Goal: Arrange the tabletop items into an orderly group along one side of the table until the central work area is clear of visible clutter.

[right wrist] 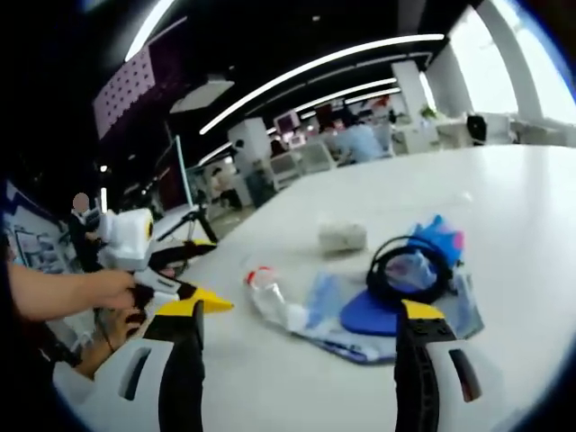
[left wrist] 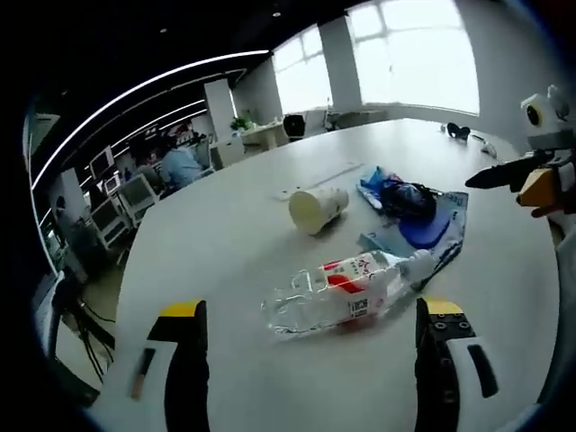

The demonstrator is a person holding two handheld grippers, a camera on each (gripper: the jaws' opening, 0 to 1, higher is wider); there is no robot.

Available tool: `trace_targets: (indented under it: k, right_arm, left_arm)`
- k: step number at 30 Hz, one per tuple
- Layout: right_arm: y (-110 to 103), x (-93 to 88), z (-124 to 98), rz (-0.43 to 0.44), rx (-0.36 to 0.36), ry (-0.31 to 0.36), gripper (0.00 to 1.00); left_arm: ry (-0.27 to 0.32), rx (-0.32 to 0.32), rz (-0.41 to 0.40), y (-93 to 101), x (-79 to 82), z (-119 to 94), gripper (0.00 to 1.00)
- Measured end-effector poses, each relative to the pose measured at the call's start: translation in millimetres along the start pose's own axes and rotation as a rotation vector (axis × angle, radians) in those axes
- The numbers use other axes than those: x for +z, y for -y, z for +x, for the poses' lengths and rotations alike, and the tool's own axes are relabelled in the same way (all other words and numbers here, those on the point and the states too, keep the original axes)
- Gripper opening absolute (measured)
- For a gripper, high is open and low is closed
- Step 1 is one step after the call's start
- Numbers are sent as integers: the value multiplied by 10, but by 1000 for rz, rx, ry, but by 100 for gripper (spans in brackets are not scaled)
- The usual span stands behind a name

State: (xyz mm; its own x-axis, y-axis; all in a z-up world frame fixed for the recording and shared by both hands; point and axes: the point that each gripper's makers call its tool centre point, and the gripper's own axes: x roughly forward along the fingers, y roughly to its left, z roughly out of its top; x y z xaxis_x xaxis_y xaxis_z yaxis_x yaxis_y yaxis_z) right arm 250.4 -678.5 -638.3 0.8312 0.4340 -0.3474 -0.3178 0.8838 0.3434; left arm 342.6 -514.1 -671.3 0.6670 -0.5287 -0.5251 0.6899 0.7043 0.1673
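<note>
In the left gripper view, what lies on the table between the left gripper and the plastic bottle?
Nothing: in the left gripper view, bare white table separates the open left gripper from the plastic bottle lying on its side.

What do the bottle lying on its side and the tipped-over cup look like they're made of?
The bottle looks like thin clear plastic: you see the table through it, its walls are creased, and a glossy red and white label wraps it. The cup looks like matte cream paper, though coated plastic is possible.
</note>
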Motion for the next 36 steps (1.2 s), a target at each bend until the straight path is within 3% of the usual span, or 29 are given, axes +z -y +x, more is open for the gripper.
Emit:
trace_targets:
  k: [11, 15, 23, 36]
  right_arm:
    - [24, -23, -17, 9, -6, -2, 86]
    - [17, -22, -12, 11, -6, -2, 86]
    - [14, -55, 0, 15, -7, -6, 85]
    - [47, -79, -18, 18, -18, -12, 85]
  left_arm:
    - [-52, -52, 117, 46, -42, 112, 95]
    - [-67, -100, 212, 69, -39, 148, 85]
    - [-116, -153, 352, 44, -82, 267, 88]
    - [-163, -227, 471, 94, -141, 394, 83]
